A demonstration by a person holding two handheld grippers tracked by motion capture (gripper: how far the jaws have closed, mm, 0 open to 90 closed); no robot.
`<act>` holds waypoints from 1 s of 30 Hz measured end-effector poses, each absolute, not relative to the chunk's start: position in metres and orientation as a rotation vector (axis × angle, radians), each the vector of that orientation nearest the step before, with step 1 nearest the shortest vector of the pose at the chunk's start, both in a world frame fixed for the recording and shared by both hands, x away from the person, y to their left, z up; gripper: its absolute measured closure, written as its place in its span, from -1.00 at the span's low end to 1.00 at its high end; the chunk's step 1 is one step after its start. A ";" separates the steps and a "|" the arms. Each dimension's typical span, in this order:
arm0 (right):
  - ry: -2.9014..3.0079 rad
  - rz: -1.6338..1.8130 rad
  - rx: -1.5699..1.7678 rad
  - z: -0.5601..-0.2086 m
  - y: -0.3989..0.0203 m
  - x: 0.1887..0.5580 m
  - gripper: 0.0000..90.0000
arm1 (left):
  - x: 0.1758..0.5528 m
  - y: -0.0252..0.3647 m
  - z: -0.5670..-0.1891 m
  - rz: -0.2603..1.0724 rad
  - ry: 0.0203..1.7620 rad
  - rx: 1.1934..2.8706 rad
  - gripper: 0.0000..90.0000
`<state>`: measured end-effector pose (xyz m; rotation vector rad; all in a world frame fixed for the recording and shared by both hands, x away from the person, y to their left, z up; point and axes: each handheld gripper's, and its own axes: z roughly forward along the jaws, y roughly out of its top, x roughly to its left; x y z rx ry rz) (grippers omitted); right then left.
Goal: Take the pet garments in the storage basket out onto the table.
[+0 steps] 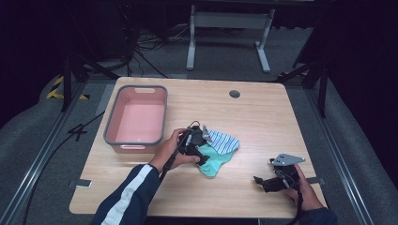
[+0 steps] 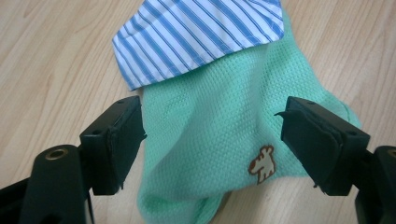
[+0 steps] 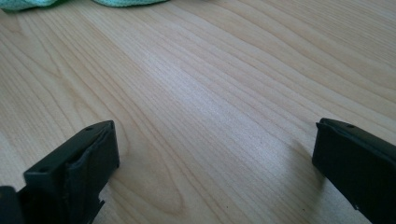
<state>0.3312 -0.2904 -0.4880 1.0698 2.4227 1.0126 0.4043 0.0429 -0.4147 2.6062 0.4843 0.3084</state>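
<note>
Leftmost on the pale wooden bench (image 1: 263, 117), a pink rectangular plastic tub with a grey rim (image 1: 137, 119) is sitting near the far left corner, its inside bare. Just right of it, the person's left hand (image 1: 171, 150) is holding the left tool (image 1: 205, 149) low over a small pile of cloth near the middle of the bench. In the left gripper view the jaws of that tool (image 2: 212, 140) are standing wide apart, one on each side of a mint-green knitted garment with a small brown-and-white dog patch (image 2: 219, 140), and they are gripping nothing; I cannot tell whether their tips are touching the fabric. A blue-and-white striped piece of cloth (image 2: 196, 37) is lying over the far end of the green garment, overlapping it. In the high view the striped cloth (image 1: 224, 140) is lying to the right of the tool, with the green garment (image 1: 216, 161) spreading toward the person.

Farther right, well apart from the cloth, the person's right hand (image 1: 305, 187) is resting the right tool (image 1: 270, 180) near the bench's near right edge. Its jaws are standing wide open over bare wood (image 3: 215, 121), holding nothing, and a sliver of the green fabric (image 3: 126, 2) is showing at the top edge of the right gripper view.
</note>
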 end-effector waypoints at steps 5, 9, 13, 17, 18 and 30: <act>2.423 1.013 1.070 -0.488 -0.290 0.331 -0.98 | 0.400 0.050 -0.410 0.330 0.468 2.616 -0.51; 2.423 1.013 1.070 -0.488 -0.290 0.331 -0.98 | 0.397 0.056 -0.406 0.338 0.465 2.620 -0.50; 2.423 1.013 1.070 -0.488 -0.290 0.331 -0.98 | 0.392 0.061 -0.403 0.347 0.435 2.620 -0.49; 2.423 1.013 1.069 -0.488 -0.290 0.331 -0.98 | 0.388 0.066 -0.399 0.361 0.418 2.634 -0.49; 2.423 1.013 1.070 -0.488 -0.290 0.331 -0.98 | 0.387 0.068 -0.398 0.365 0.413 2.641 -0.49; 2.423 1.013 1.070 -0.488 -0.290 0.331 -0.98 | 0.370 0.091 -0.397 0.387 0.402 2.650 -0.47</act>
